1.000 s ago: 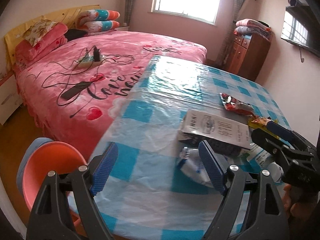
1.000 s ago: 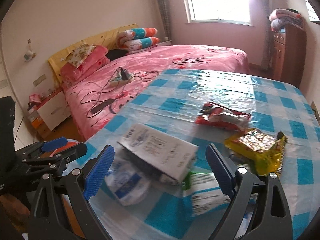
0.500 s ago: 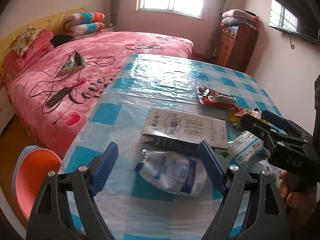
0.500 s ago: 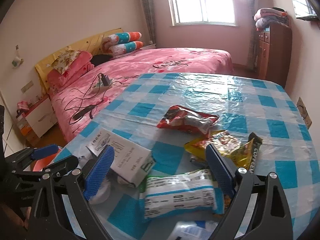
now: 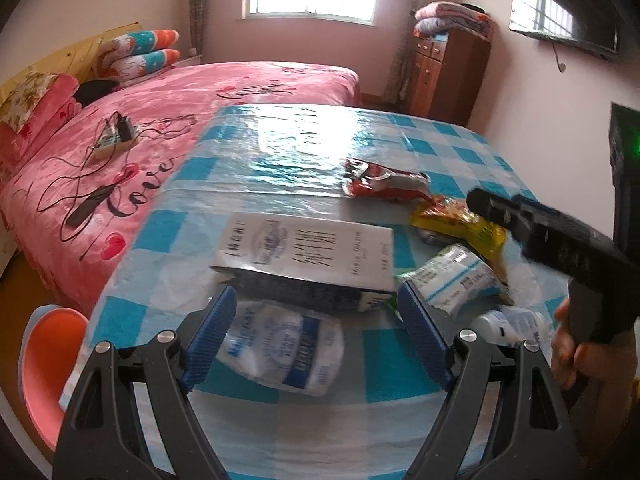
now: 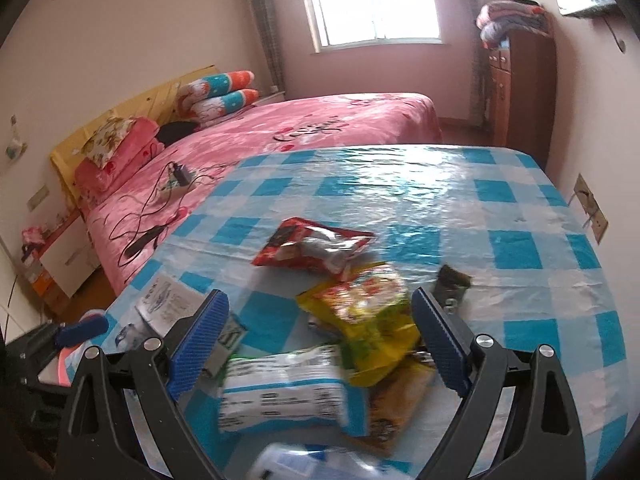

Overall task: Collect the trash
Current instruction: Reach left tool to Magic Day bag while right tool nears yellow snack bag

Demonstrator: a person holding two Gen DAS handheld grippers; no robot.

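Trash lies on a blue-checked table (image 5: 280,152). My left gripper (image 5: 318,336) is open above a white and blue pouch (image 5: 286,354), just in front of a white box (image 5: 308,250). A red wrapper (image 5: 382,184), a yellow wrapper (image 5: 460,220) and a white and green packet (image 5: 450,280) lie further right. My right gripper (image 6: 320,346) is open over the yellow wrapper (image 6: 368,312) and the white packet (image 6: 288,392). The red wrapper (image 6: 316,246) lies beyond it. The right gripper also shows in the left wrist view (image 5: 504,210).
An orange bin (image 5: 44,356) stands on the floor left of the table. A pink bed (image 5: 160,120) with a power strip and cables runs along the left. A wooden cabinet (image 5: 448,72) stands at the back right. A small dark sachet (image 6: 452,284) lies on the table.
Both grippers have swung right and forward over the trash. The left now has the pouch between its fingers' line; the right has moved from the box to the yellow wrapper. Both stay open.
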